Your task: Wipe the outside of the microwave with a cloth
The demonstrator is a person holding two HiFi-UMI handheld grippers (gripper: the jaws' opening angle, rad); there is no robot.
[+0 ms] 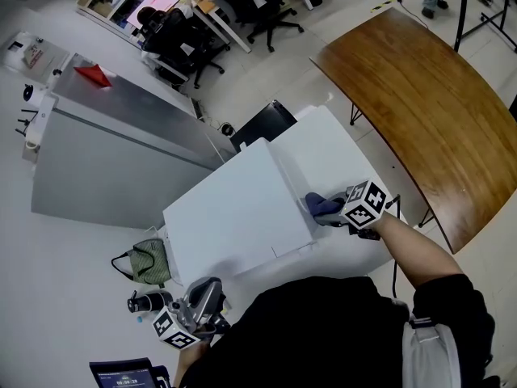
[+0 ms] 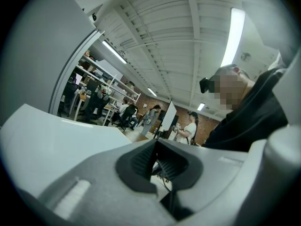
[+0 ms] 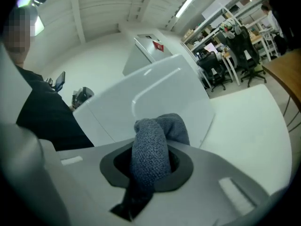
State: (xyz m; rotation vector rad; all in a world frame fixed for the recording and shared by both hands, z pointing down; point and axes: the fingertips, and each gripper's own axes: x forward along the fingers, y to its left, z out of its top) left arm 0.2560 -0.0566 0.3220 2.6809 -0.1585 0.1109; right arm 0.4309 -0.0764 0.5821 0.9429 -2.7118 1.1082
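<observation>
The white microwave (image 1: 234, 217) stands on a white table (image 1: 327, 140). My right gripper (image 1: 325, 212) is shut on a blue-grey cloth (image 1: 321, 206) and holds it against the microwave's right side, near the top edge. In the right gripper view the bunched cloth (image 3: 153, 147) fills the jaws of the right gripper (image 3: 150, 166), with the microwave (image 3: 155, 93) just ahead. My left gripper (image 1: 208, 291) hangs low by the person's body, off the microwave's near left corner, shut and with nothing in it. Seen from the left gripper (image 2: 157, 161), a white surface (image 2: 56, 145) lies beside it.
A curved wooden table (image 1: 420, 95) stands to the right. At the left is a grey metal cabinet (image 1: 121, 152). A green bag (image 1: 149, 261) and a small black device (image 1: 144, 301) lie near the left gripper. Office chairs (image 1: 190, 43) stand farther back.
</observation>
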